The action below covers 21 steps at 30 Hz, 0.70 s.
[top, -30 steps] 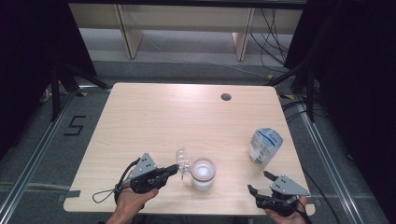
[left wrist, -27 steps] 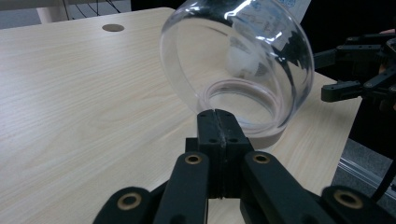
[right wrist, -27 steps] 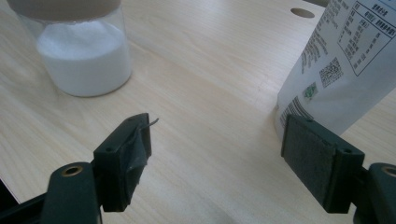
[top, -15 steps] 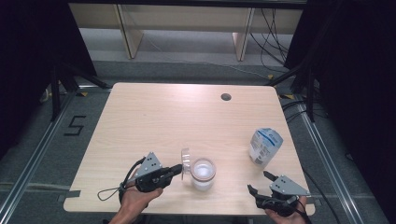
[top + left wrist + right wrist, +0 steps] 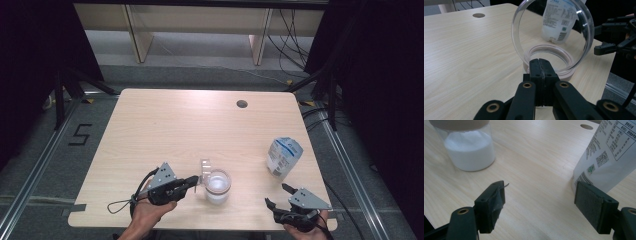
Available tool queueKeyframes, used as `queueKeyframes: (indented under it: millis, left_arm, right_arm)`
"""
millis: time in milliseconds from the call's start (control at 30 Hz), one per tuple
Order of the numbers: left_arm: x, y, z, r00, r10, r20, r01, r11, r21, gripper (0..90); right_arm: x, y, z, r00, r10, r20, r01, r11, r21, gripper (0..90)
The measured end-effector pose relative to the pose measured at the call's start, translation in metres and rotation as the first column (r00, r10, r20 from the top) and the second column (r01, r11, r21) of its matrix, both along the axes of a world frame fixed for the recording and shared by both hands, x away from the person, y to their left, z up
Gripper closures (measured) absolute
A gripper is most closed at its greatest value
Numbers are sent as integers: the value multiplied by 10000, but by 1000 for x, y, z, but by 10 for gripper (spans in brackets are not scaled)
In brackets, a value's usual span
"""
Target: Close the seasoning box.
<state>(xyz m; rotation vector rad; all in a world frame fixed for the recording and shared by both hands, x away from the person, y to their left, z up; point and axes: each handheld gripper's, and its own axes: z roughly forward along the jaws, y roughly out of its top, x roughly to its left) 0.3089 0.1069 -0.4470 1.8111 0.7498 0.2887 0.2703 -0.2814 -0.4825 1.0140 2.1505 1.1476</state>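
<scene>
Clamping the jar lid, left hand-held gripper.

clear jar, white powder

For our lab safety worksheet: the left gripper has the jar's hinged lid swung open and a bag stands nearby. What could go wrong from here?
1. The left gripper is shut on the edge of the clear lid, which stands upright; pulling further could tip the jar and spill its white powder.
2. The jar sits near the table's front edge, so a slide could send it off.
3. The open right gripper, close by the bag, might knock it over.
</scene>
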Motion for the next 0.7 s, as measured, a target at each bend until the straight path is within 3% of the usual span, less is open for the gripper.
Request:
queueKeyframes:
  millis: [433, 467, 500, 533, 600, 700]
  left_arm:
    - [-3, 1, 2, 9997, -204, -147, 205, 9998, 35, 825]
    - [-4, 0, 2, 9994, -139, -318, 137, 9999, -74, 812]
    - [-5, 0, 2, 9991, -172, -380, 169, 9998, -104, 801]
    - [-4, 1, 2, 9990, -348, -276, 348, 9994, -24, 786]
    - [-4, 1, 2, 9982, -478, -353, 469, 9986, -258, 733]
    - [-6, 3, 2, 9976, -480, -499, 469, 9986, -240, 641]
  right_arm:
    - [0, -1, 0, 10000, -10, 53, 10, 10000, -46, 256]
    - [0, -1, 0, 10000, -13, 61, 14, 10000, -30, 256]
    - [2, -2, 0, 9993, -14, 366, 19, 9999, -137, 256]
    - [2, -2, 0, 9993, -26, 366, 30, 9999, -109, 256]
    - [2, -3, 0, 9995, -65, 315, 63, 10000, 41, 255]
    - [2, -2, 0, 9996, 51, 292, -57, 9998, 203, 253]
